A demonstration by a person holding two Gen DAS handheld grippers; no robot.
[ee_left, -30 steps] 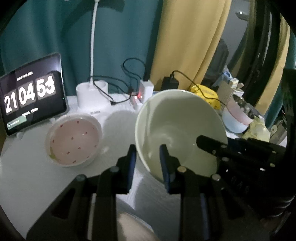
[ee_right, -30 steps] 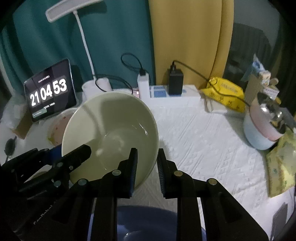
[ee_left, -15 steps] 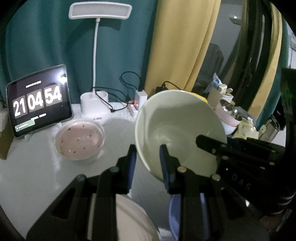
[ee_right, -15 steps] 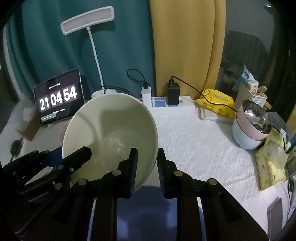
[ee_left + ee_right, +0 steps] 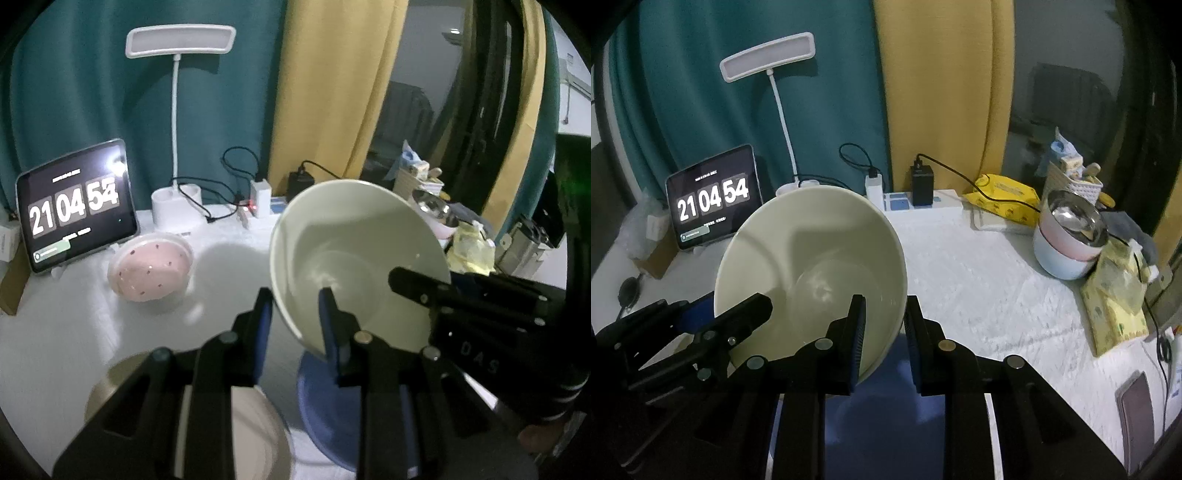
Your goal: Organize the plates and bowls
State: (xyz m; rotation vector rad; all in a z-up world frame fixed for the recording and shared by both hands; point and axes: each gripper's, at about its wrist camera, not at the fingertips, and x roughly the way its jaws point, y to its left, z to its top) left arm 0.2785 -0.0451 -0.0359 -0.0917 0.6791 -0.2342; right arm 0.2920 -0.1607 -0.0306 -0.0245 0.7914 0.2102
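Black gripper [image 5: 295, 314] casing reads, perhaps, "DAS"

Both grippers are matte black frames of flat, angular linkage bars, joined by round silver pivot pins and small screws. The left gripper [image 5: 295, 314] carries two narrow fingers [image 5: 263, 321] faced with blue pads, and the right gripper [image 5: 882, 325] is built the same way. Pale letters, "DAS", are stamped on the right gripper's black housing in the left wrist view.

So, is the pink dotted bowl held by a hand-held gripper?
No, the pink dotted bowl sits alone on the table, apart from both.
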